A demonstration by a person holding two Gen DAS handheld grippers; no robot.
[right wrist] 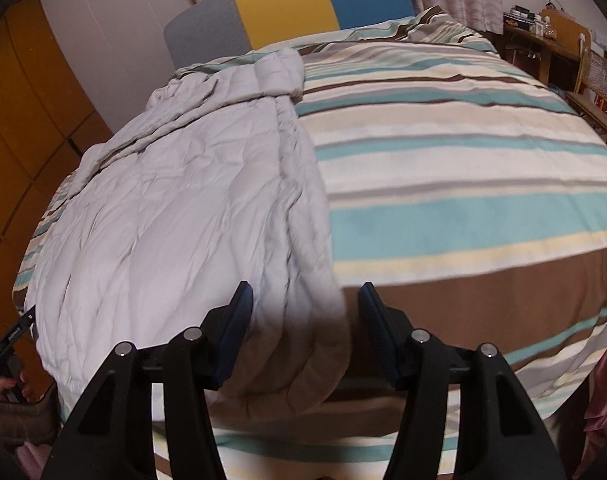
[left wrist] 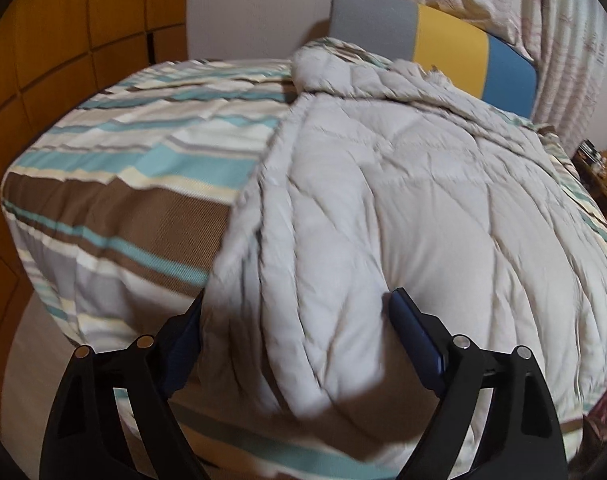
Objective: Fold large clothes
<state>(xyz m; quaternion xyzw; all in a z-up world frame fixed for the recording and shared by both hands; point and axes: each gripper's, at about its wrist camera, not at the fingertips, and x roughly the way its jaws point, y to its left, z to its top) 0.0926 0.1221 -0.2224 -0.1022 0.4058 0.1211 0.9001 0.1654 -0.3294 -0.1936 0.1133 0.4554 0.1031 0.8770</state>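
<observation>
Pale grey quilted comforter (left wrist: 403, 200), folded lengthwise, lying along striped bed, near end overhanging.

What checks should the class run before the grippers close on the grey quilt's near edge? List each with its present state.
1. Grey quilt lies flat on the striped bedspread: ok.
2. Left gripper open, quilt edge between its fingers: ok.
3. Right gripper open, straddling the quilt's folded corner: ok.
4. Fingers clear of the bedspread underneath: cannot tell.
5. Far end of the quilt smooth: not ok, bunched near the headboard.
</observation>
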